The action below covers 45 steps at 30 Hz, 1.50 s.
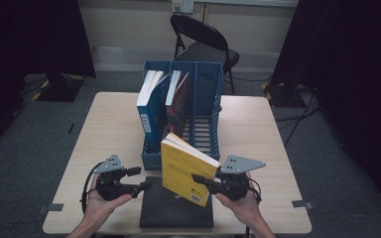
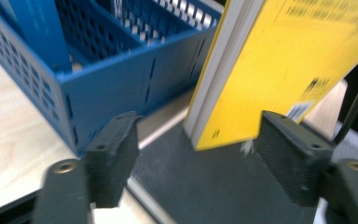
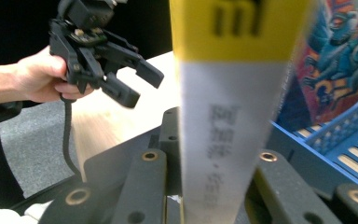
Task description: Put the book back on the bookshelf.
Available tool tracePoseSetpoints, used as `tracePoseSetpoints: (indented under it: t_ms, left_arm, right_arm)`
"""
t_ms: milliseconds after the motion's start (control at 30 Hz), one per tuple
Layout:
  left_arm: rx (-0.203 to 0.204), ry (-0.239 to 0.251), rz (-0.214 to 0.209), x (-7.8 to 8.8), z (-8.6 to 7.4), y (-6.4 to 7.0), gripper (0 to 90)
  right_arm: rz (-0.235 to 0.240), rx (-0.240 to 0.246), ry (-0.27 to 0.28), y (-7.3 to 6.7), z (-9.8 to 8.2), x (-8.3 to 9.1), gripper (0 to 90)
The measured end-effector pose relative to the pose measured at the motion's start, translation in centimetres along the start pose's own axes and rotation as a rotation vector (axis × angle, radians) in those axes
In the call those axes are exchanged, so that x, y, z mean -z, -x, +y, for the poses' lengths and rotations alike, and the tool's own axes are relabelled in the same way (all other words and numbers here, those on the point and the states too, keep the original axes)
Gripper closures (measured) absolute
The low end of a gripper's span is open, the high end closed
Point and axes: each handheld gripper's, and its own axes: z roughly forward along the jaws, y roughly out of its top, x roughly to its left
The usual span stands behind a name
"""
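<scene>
- Holding the yellow book (image 1: 186, 171) upright by its spine, your right gripper (image 1: 204, 180) has its fingers (image 3: 144, 186) clamped narrow on it, so the book stands tilted over the black book (image 1: 176, 208) at the table's (image 1: 104, 124) near edge.
- Your left gripper (image 1: 144, 179) sits just beside the yellow book's page edge with its fingers (image 2: 114, 154) spread wide and nothing between them; it looks like a release, leaving the right hand to carry the load alone.
- The blue file rack (image 1: 198, 129) stands mid-table, toward the far edge, open ends facing you. Two slots already hold books: a blue book (image 1: 149, 106) and a colourful one (image 1: 176, 101).
- The right-hand slot (image 1: 206, 126) is free, which is probably why you hold the yellow book upright, in line with that slot.
- Keep the grip low on the spine so the pages don't fan as it slides in.
</scene>
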Motion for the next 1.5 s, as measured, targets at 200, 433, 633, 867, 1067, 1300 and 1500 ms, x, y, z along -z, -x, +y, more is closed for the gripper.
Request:
tracePoseSetpoints:
  t_ms: [200, 433, 633, 867, 1067, 1300, 1500]
  left_arm:
    - [0.007, -0.051, 0.035, 0.0, -0.8, -0.5, 25.6]
    - [0.038, -0.052, 0.066, 0.9, -1.4, -1.4, 24.5]
    - [0.042, -0.053, 0.079, 0.8, -1.5, -1.9, 23.5]
    - [0.049, -0.069, 0.068, 0.7, -1.5, -2.2, 19.2]
    - [0.055, -0.057, 0.077, 0.9, -1.7, -2.4, 17.8]
    - [0.046, -0.052, 0.128, 0.7, -2.2, -2.6, 16.3]
    - [0.030, -0.076, 0.169, 0.3, -2.4, -2.5, 16.1]
  right_arm:
    - [0.018, -0.031, 0.032, -0.1, 0.3, -0.4, 67.6]
    - [0.011, -0.063, 0.050, 0.1, 0.5, -1.1, 64.4]
    - [0.005, -0.057, 0.076, 0.0, 0.6, -1.6, 63.9]
    - [-0.003, -0.053, 0.094, 0.0, 0.9, -1.7, 63.5]
    - [-0.012, -0.034, 0.103, -0.2, 1.4, -2.0, 70.8]
    - [-0.003, 0.012, 0.034, 0.1, 2.4, -2.0, 75.1]
    - [-0.014, -0.019, 0.049, 0.5, 2.1, -2.0, 75.3]
